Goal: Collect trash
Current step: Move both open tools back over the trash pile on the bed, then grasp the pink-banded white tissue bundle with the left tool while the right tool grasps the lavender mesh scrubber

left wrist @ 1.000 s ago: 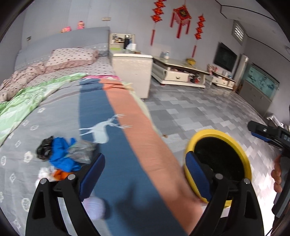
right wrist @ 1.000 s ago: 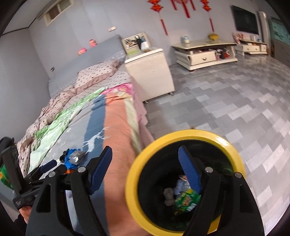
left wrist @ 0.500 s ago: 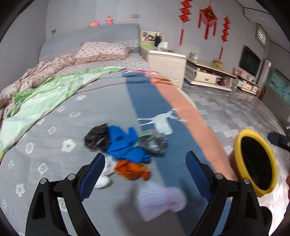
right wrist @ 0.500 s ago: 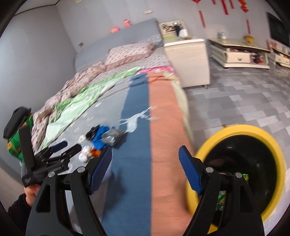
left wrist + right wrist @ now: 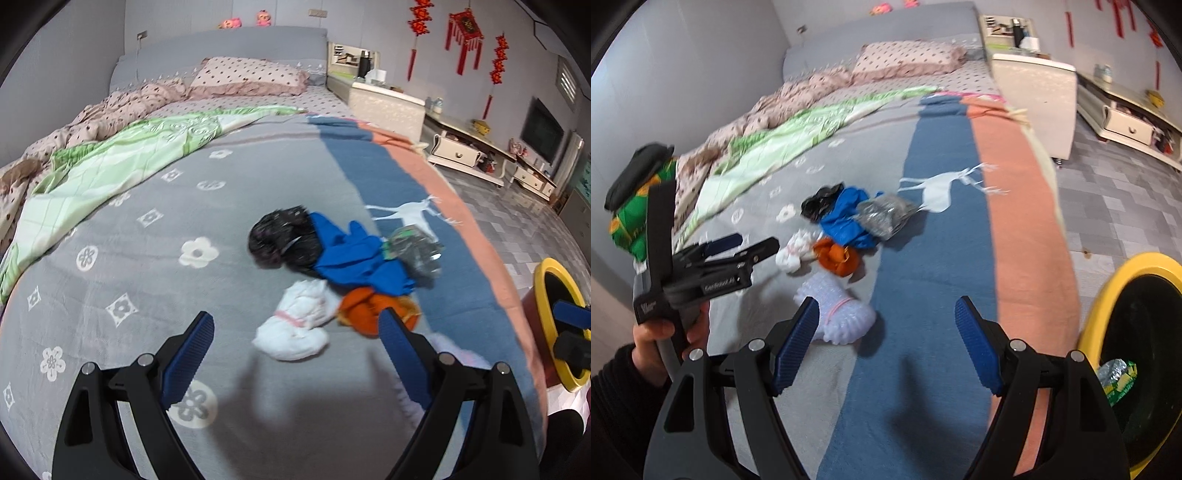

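My left gripper (image 5: 295, 343) gapes wide and empty, as does my right gripper (image 5: 886, 343). At twelve o'clock a crumpled heap of black, blue, orange and white plastic trash bags (image 5: 332, 266) lies on the grey flowered bedspread (image 5: 147, 258). The yellow-rimmed black bin (image 5: 1108, 295) stands beyond the bed edge at three o'clock.

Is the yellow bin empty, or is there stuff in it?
Not empty. The bin beside the bed already holds a green and silver wrapper, seen low inside it. How full it is, I cannot tell.
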A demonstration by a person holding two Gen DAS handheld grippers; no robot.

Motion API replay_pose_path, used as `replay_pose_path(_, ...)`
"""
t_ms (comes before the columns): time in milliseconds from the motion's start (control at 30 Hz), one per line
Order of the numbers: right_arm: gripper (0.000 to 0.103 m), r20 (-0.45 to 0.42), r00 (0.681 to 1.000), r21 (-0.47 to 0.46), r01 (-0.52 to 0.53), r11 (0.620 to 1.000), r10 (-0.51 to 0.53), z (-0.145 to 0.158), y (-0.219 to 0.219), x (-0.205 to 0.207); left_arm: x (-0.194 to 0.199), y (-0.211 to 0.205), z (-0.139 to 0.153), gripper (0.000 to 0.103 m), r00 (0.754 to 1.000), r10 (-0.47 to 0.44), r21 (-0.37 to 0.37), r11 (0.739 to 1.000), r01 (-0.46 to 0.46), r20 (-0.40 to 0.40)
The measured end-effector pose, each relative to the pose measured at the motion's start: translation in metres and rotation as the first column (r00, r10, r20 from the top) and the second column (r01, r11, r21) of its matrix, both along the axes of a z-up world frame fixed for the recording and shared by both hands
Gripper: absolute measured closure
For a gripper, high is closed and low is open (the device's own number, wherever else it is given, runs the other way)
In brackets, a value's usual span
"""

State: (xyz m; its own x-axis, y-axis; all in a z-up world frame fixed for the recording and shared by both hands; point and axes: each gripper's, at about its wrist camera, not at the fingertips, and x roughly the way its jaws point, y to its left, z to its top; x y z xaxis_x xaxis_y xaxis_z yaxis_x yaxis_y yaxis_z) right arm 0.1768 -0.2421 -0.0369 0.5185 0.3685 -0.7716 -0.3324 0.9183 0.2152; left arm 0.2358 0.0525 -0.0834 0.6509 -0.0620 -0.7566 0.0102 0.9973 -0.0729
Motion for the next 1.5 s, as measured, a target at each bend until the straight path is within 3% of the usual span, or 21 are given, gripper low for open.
replay_pose_path(500, 0.038, -0.063, 0.989, -0.087, -0.137, 0.987, 0.132, -0.041, 0.056, 0.022, 0.027, 0.015, -0.040, 0.017, 0.997, 0.008, -0.037, 0.999, -0.011, -0.075)
replay_pose_path(1033, 0.047, -0.135, 0.973, -0.106, -0.202, 0.974, 0.187, -0.071, 0.077, 0.037, 0.043, 0.016, -0.062, 0.060, 0.992, -0.041, -0.139, 0.990, 0.024, -0.120)
replay_pose_path(1500, 0.058, -0.120, 0.975, -0.111, -0.198, 0.974, 0.185, -0.068, 0.075, 0.027, 0.038, 0.014, -0.054, 0.067, 0.994, -0.035, -0.135, 0.991, 0.020, -0.107)
